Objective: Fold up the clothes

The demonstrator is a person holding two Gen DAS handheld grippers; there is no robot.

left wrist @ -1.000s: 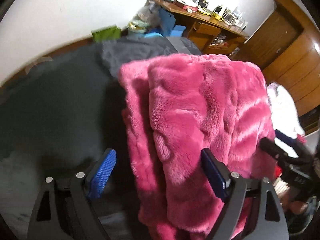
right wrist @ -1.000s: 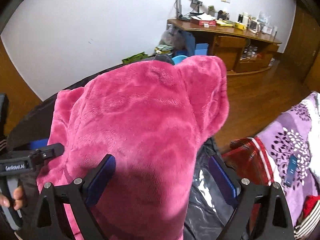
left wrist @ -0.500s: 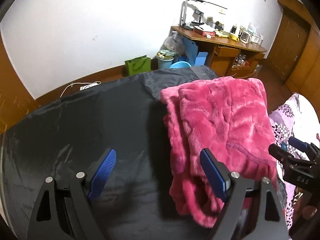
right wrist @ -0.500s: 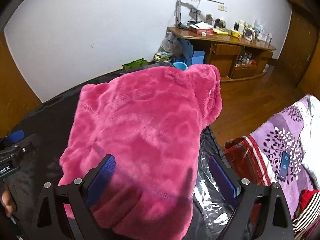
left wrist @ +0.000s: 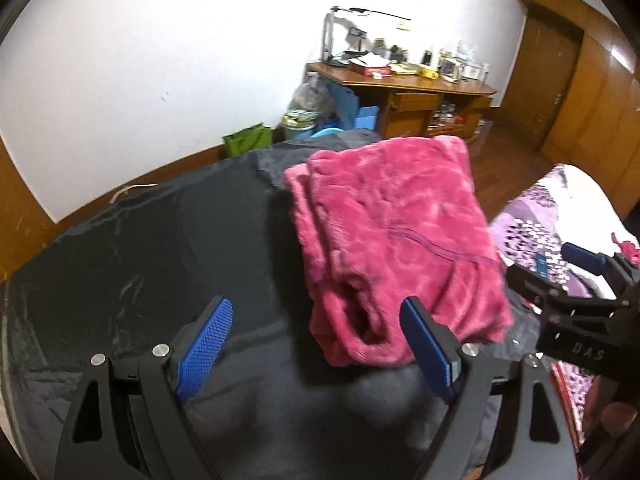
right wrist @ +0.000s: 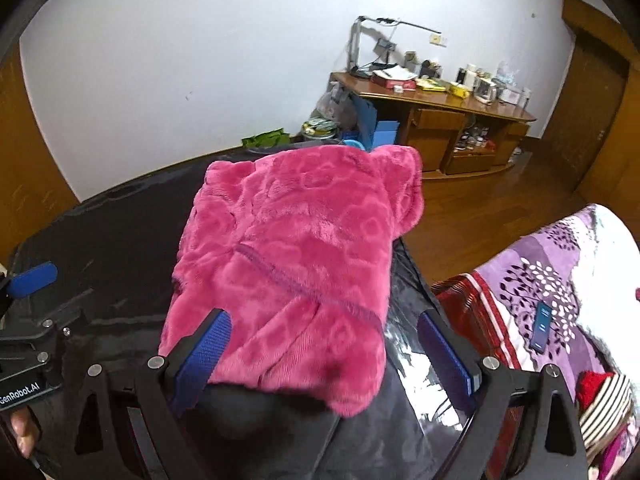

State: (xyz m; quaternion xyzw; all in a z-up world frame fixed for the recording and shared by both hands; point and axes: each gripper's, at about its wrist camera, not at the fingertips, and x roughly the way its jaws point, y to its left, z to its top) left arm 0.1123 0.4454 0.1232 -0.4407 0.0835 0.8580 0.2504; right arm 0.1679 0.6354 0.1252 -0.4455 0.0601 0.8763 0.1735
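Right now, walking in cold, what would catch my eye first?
The bright pink fleece, folded into a thick bundle on the dark sheet, draws the eye at once. Around it both grippers, left and right, show blue-padded jaws wide open, holding nothing. Behind, a cluttered wooden desk stands against the white wall.
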